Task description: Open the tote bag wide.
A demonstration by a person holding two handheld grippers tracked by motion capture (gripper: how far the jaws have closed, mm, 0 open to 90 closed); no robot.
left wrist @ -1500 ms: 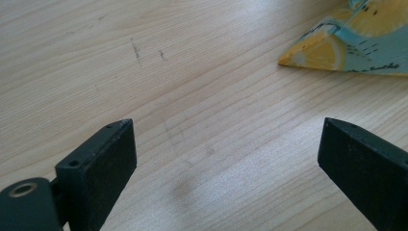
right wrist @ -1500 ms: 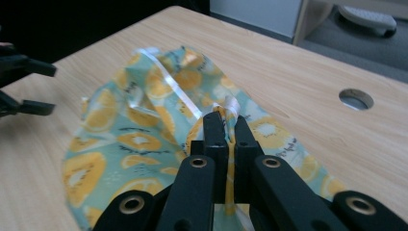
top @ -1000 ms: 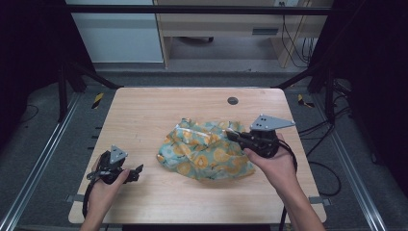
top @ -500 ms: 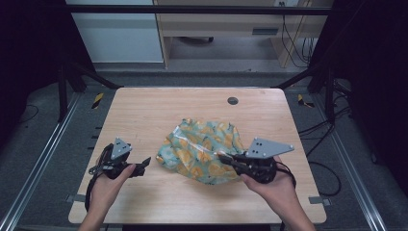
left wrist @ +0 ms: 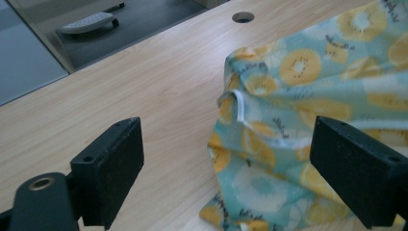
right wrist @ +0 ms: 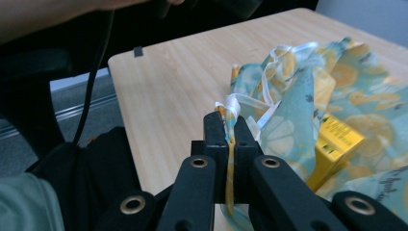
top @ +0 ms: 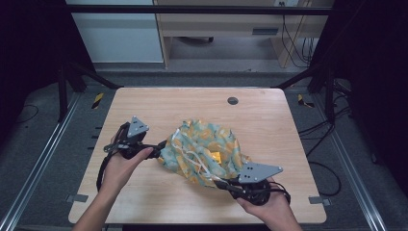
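A wooden table (top: 159,103) carries a crumpled piece of fabric (top: 204,149), teal with yellow fruit slices and white edging, lying a little toward the person's side of the table's middle. A yellow label (right wrist: 337,139) shows among its folds.

The left gripper (top: 153,150) is at the fabric's left edge, its tip touching or just short of the cloth. In the left gripper view its two black jaws stand wide apart, with the fabric's bunched corner (left wrist: 250,144) in the gap between them and neither pad pressing on it. The left hand (top: 120,166) holds this gripper roughly level, pointing toward the fabric.

The right gripper (top: 219,183) is at the fabric's near edge. Its jaws are clenched on a thin fold of the fabric's hem (right wrist: 230,120), which sticks up between the pads. The right hand (top: 267,204) sits near the table's front edge.

A small round hole (top: 233,100) lies beyond the fabric.
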